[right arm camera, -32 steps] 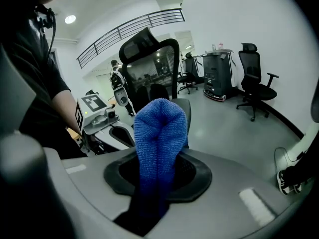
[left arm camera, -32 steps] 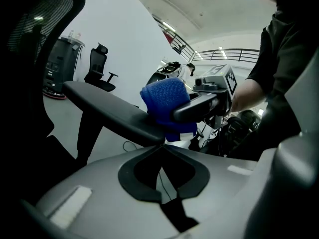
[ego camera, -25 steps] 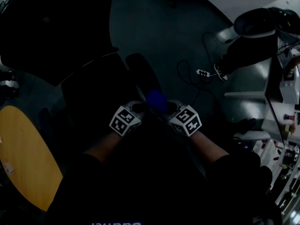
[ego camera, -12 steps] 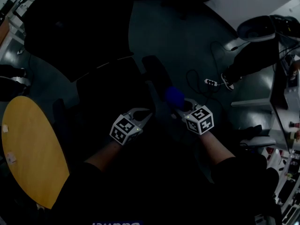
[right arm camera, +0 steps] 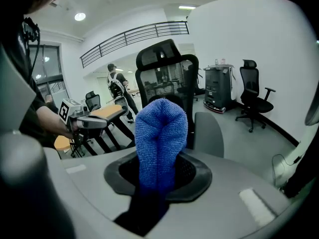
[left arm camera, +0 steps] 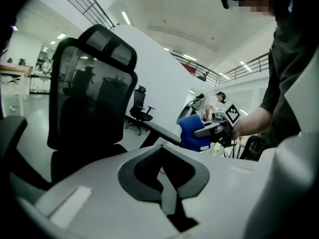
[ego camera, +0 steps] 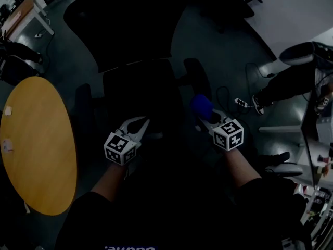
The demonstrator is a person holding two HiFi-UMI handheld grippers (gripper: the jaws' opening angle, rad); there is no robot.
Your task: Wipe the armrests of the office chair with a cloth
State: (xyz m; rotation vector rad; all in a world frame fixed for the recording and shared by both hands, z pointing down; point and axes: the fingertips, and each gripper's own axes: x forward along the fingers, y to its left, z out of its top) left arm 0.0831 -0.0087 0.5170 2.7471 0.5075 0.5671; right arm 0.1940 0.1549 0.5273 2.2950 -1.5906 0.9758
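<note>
A black office chair (ego camera: 138,87) stands in front of me, its mesh backrest (left arm camera: 92,83) upright. In the head view its right armrest (ego camera: 196,76) lies just beyond a folded blue cloth (ego camera: 202,106). My right gripper (ego camera: 208,116) is shut on that cloth (right arm camera: 160,138), which stands up between its jaws, a little short of the armrest (right arm camera: 208,132). My left gripper (ego camera: 136,126) hangs open over the front of the seat with nothing in it. The left armrest (ego camera: 83,104) is further left. From the left gripper view I see the cloth (left arm camera: 192,131) in the right gripper (left arm camera: 215,128).
A round yellow table (ego camera: 36,150) stands at the left. At the right are another person's legs and shoes (ego camera: 276,87), a power strip with cables (ego camera: 240,102) on the floor and a desk edge (ego camera: 312,139). Another office chair (right arm camera: 254,96) stands by the far wall.
Both grippers were together at the cloth a second ago. The left gripper has let go and moved left over the seat. The right gripper has carried the cloth right, toward the right armrest.
</note>
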